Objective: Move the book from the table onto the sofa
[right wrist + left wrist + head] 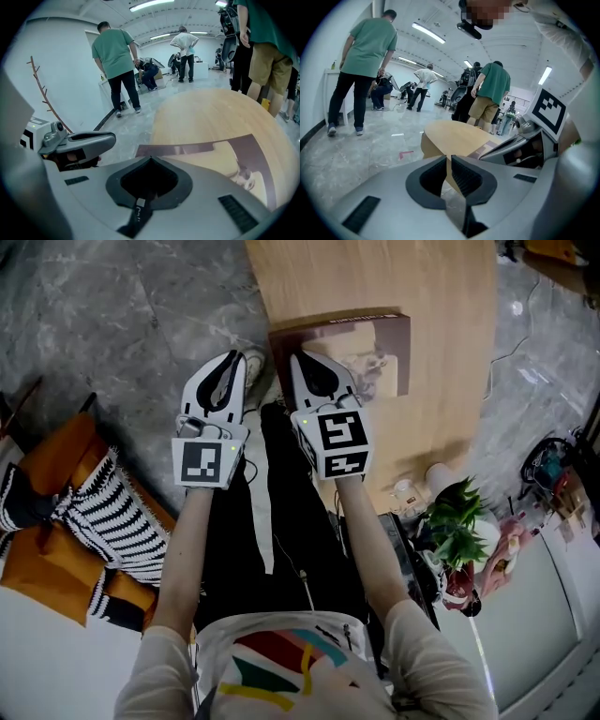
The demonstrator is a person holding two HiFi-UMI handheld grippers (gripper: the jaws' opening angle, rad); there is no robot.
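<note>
Left claw [232, 356] and right claw [299, 358] are clenched on nothing; book [375, 341] lies flat on table [375, 273].

The right gripper [297, 358] seemingly hides the near-left corner of the book [377, 345].

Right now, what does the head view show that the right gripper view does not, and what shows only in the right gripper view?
Only the head view: the striped cushion on orange upholstery at the left, and the potted plant. Only the right gripper view: people standing across the room, one in a green shirt, and a bare branch by the wall. Both: the book lying on the wooden table, and the left gripper.
</note>
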